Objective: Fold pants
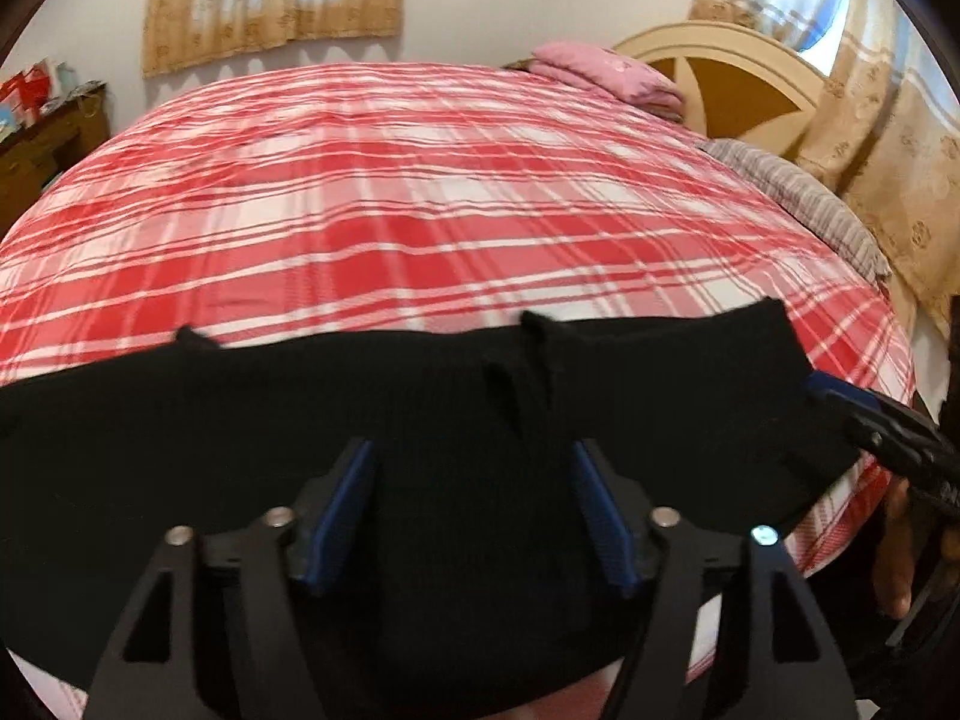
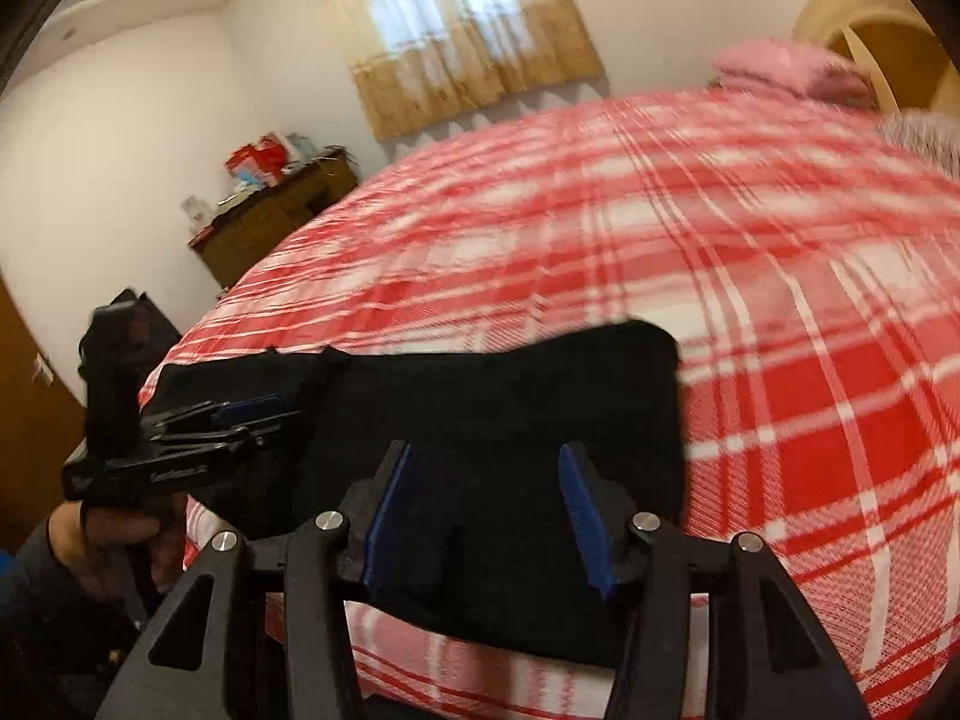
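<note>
The black pants (image 1: 240, 450) lie folded in a wide band along the near edge of the bed (image 1: 420, 210). My left gripper (image 1: 471, 471) hangs over their middle, its blue pads (image 1: 345, 498) wide apart and open with only flat cloth below. The right gripper (image 1: 840, 402) shows at the pants' right end. In the right wrist view the pants (image 2: 510, 396) lie as a dark rectangle, and my right gripper (image 2: 483, 483) stands open above their near part with nothing pinched. The left gripper (image 2: 258, 414), held by a hand (image 2: 114, 528), reaches in at the pants' left end.
The red and white plaid cover (image 2: 750, 300) spreads over the whole bed. A pink folded blanket (image 1: 606, 75) and a striped pillow (image 1: 798, 198) lie by the headboard (image 1: 738, 72). A wooden dresser (image 2: 270, 222) stands by the far wall under a curtained window.
</note>
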Demonstrator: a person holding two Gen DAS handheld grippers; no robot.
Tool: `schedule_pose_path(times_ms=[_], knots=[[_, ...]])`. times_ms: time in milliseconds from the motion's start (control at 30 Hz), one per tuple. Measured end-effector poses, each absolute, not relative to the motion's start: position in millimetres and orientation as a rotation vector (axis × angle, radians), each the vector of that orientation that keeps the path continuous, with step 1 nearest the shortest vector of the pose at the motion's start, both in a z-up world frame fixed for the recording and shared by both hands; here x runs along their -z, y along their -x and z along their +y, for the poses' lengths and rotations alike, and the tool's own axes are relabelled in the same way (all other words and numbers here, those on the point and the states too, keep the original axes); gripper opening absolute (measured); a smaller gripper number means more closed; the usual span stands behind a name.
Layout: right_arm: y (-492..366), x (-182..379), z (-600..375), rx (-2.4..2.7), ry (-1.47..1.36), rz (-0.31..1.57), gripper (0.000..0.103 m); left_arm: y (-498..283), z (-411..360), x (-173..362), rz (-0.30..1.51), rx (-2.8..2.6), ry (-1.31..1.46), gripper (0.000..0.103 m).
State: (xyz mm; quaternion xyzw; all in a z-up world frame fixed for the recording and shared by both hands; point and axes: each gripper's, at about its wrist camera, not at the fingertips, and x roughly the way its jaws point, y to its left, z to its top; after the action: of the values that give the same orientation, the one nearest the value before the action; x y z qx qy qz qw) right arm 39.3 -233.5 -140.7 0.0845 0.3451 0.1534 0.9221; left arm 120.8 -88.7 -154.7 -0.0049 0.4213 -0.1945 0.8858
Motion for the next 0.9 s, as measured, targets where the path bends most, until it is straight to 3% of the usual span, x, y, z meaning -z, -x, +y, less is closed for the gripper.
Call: schedule_pose_path(times_ms=[200,267,367,533,700,900], knots=[[-51.6,138.7,-171.7,-0.379,-0.038,0.714,0.057,-109.4,-56.5,143.7,0.847,0.376,-0.007,0.072],[-57.7,135.4,-149.5,-0.422,-0.009,0.686,0.057,-105.2,-41.3,140.9,0.832,0.341,-0.021,0.078],[-66.8,136.8,-130.4,-0.461,-0.023,0.679,0.057,-101.3,-20.5,138.7,0.816,0.283,-0.043,0.079],[-80.5,173.8,-86.3,-0.535,0.083,0.834,0.058,-105.4,22.9,137.1,0.812,0.175,-0.062,0.079],[-66.2,171.7,-73.9,-0.541,0.179,0.763,0.058,-112.7,67.3,134.3,0.802,0.052,-0.069,0.080],[-76.2,154.5,-86.8,-0.476,0.079,0.681,0.058,-116.7,109.6,132.9,0.767,-0.079,-0.094,0.092]])
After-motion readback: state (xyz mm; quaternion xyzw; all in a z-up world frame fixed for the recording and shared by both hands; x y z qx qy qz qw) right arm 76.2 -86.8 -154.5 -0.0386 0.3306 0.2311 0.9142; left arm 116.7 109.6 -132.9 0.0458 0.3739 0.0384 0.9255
